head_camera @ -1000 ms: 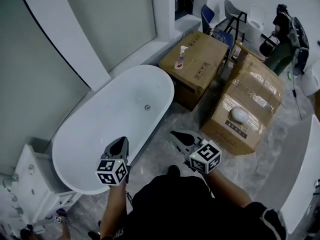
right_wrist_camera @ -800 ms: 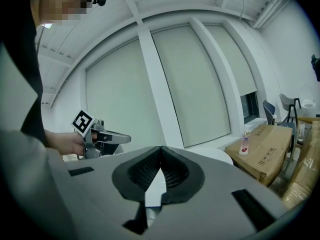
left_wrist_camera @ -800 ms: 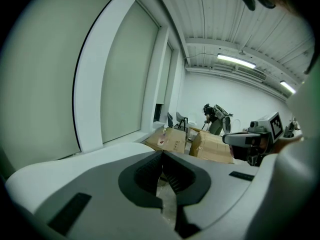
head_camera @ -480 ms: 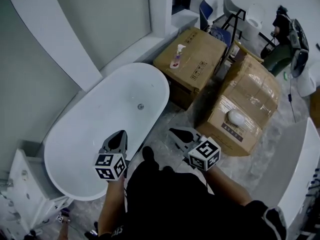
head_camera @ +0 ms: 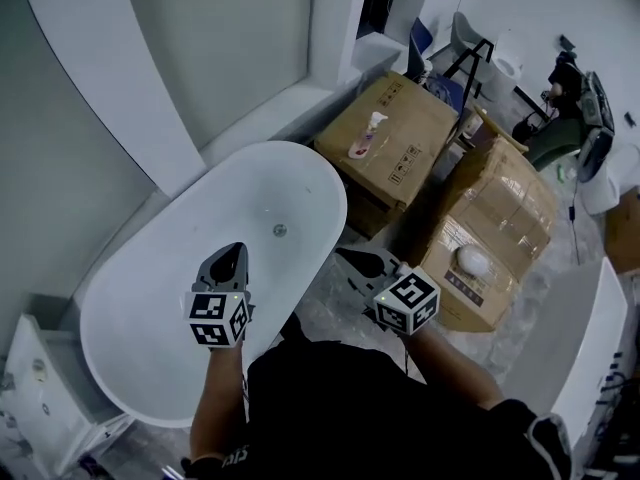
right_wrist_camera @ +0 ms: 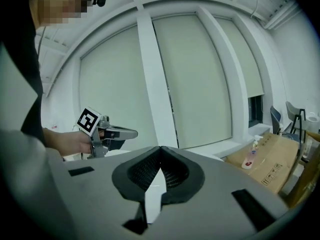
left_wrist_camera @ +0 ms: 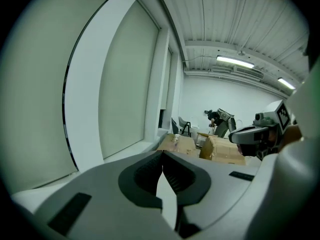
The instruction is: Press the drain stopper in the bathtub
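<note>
A bright white room with tall, pale window panels [right_wrist_camera: 200,79] and a grey marbled floor [head_camera: 335,313] frames the white oval bathtub [head_camera: 150,308], which fills the left half of my head view. The drain stopper [head_camera: 279,230], a small round metal disc, sits on the tub floor toward the far, right-hand end, untouched and apart from both tools. I hold the left gripper [head_camera: 236,251] above the tub's basin, just inside the near rim, its tips aimed toward the stopper but well short of it. Its own view shows the jaws pressed together at the tips with nothing between them. The right gripper [head_camera: 346,258] hangs outside the tub, over the floor between the tub's rim and two cardboard boxes [head_camera: 400,133]. Its jaws are likewise closed tip to tip and empty. A spray bottle [head_camera: 366,135] lies on the farther box, and a white rounded object [head_camera: 472,259] rests on the nearer one; I cannot make out what it is from here. From the right gripper view, the left gripper shows side-on against the curved window frame, a hand [right_wrist_camera: 65,141] wrapped around its grip.
</note>
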Tool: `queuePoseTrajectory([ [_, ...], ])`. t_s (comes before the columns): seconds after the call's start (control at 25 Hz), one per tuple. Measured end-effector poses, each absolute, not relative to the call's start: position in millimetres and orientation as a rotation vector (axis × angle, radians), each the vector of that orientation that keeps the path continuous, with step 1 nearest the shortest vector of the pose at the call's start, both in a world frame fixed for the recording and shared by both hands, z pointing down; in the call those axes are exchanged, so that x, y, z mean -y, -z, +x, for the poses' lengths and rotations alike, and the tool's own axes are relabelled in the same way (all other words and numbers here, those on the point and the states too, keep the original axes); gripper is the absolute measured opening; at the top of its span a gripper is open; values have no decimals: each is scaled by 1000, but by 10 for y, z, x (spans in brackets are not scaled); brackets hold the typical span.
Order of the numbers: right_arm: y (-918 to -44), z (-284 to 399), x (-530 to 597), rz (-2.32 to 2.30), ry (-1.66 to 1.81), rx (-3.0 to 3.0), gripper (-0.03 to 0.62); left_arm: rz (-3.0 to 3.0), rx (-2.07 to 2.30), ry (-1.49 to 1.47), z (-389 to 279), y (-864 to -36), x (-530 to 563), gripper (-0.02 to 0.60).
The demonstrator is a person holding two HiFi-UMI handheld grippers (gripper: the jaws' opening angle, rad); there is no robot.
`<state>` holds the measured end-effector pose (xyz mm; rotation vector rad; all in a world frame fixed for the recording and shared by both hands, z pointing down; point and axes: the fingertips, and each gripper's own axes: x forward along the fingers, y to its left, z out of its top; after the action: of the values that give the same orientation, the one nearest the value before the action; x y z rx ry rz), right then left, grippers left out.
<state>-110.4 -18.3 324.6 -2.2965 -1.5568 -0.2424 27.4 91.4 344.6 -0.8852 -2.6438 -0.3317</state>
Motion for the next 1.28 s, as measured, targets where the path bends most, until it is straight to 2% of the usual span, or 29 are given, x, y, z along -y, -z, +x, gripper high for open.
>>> queuePoseTrajectory([
  [0.24, -3301, -918, -365, -2282, 303, 1499, 14, -898, 2642, 435, 460, -3612, -1362, 15],
  [0.56, -3504, -819, -941, -2262, 335, 1453, 14, -891, 2618, 433, 554, -3791, -1825, 15],
  [1.12, -4321, -1499, -2106, -2282, 475, 1165, 14, -976, 2451, 659, -292, -4532, -2686, 15],
  [1.28, -4789, -1670, -2476, -2271, 519, 1065, 14, -991, 2399, 685, -521, -4885, -2939, 14],
])
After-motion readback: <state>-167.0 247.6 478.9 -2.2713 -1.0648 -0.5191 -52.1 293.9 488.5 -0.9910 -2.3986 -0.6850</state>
